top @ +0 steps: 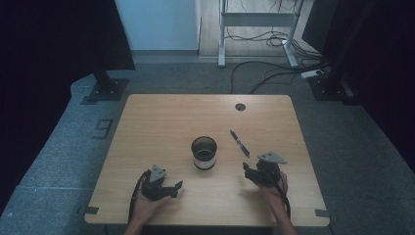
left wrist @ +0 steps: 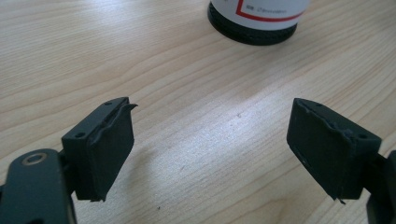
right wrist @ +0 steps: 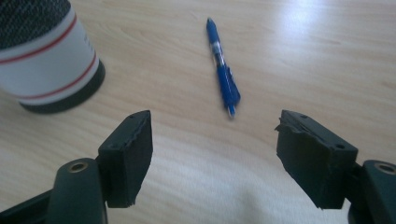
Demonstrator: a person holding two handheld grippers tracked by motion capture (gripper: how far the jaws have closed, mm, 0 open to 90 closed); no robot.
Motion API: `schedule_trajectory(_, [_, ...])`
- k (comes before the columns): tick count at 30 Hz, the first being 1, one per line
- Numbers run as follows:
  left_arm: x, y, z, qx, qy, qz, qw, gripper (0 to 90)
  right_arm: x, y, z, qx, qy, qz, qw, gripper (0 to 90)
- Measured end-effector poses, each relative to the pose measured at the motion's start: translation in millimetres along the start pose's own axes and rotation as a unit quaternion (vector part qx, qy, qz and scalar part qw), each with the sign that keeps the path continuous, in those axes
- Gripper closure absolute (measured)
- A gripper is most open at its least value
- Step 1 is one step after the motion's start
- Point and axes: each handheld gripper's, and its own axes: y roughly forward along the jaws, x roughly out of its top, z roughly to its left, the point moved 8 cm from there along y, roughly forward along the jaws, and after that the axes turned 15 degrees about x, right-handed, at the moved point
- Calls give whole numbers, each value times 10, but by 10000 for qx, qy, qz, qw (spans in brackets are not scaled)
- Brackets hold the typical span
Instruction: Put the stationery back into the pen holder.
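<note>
A round cup (top: pixel 204 152) with a dark mesh wall, a white band with red lines and a black base stands upright near the middle of the wooden table (top: pixel 161 127). A blue pen (top: pixel 240 143) lies flat to its right. My left gripper (top: pixel 175 190) rests low at the front left, open and holding nothing. In the left gripper view its jaws (left wrist: pixel 212 112) point toward the base of the cup (left wrist: pixel 259 23). My right gripper (top: pixel 247 170) is at the front right, just short of the pen. Its jaws (right wrist: pixel 215 119) stand open over bare wood, with the pen (right wrist: pixel 223 70) ahead and the cup (right wrist: pixel 46 60) at the left.
A small round cable hole (top: pixel 240 106) sits near the table's far edge. Beyond the table, black stand feet (top: pixel 105 88), a white desk frame (top: pixel 257 19) and loose cables (top: pixel 274 68) lie on the grey floor. Tape marks both front corners.
</note>
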Motion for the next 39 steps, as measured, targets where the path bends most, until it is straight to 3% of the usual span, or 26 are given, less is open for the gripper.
schedule_trajectory(8, [1, 13, -65, -117, 34, 47, 9999, 151, 178, 84, 24, 88, -79, -65, 9999, 285])
schedule_trajectory(21, [-5, 24, -37, -169, -29, 90, 9998, 153, 446, 305, 29, 320, -49, 43, 9995, 289])
schedule_trajectory(27, [-11, 36, -40, -187, -38, 106, 9998, 157, 571, 402, 43, 305, -136, 34, 9994, 292])
schedule_trajectory(39, [-4, 22, -51, -247, -39, 88, 9996, 164, 725, 587, 37, 369, -93, 114, 9992, 300])
